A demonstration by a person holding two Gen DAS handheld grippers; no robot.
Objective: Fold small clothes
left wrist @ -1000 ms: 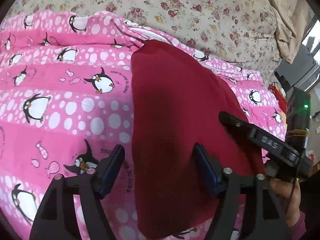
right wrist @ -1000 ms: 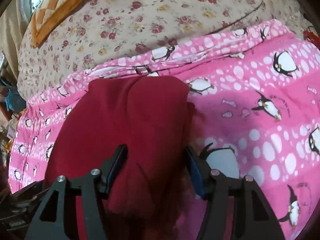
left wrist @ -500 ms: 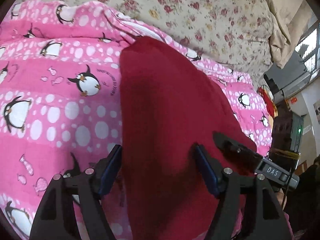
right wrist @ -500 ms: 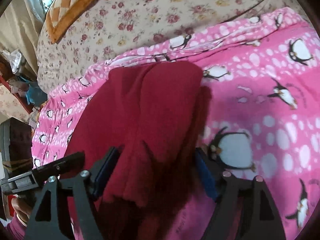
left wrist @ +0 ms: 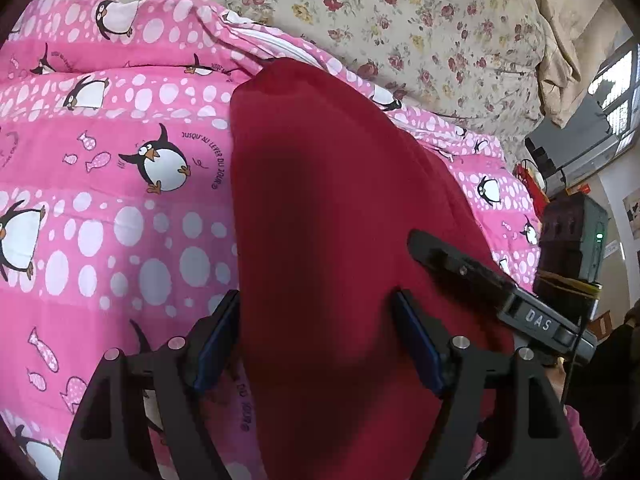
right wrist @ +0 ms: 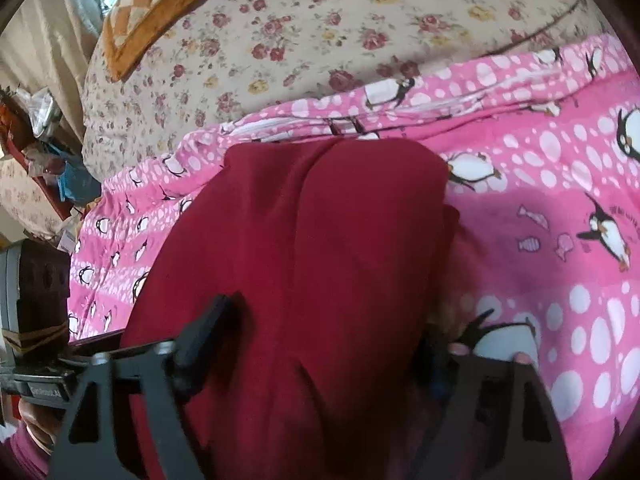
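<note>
Left tongs [left wrist: 316, 340] wide over red garment [left wrist: 340, 220], right tongs [right wrist: 320, 344] wide astride it, pink penguin blanket [left wrist: 100, 220]

pink penguin blanket [left wrist: 120, 240] on bed | floral sheet [left wrist: 400, 12] beyond blanket | orange quilted cushion [right wrist: 148, 8] on sheet, far from blanket | cluttered shelf [right wrist: 44, 152] beside blanket

Both tools are matte black. The left gripper [left wrist: 316, 344] has angular, open-framed arms, blue pads [left wrist: 218, 344] inside its fingers and silver screws at the joints. The right gripper [right wrist: 316, 348] has the same black frame and silver screws; its side bears a grey plate marked "DAS". A pink sleeve cuff [right wrist: 24, 446] covers the wrist.
</note>
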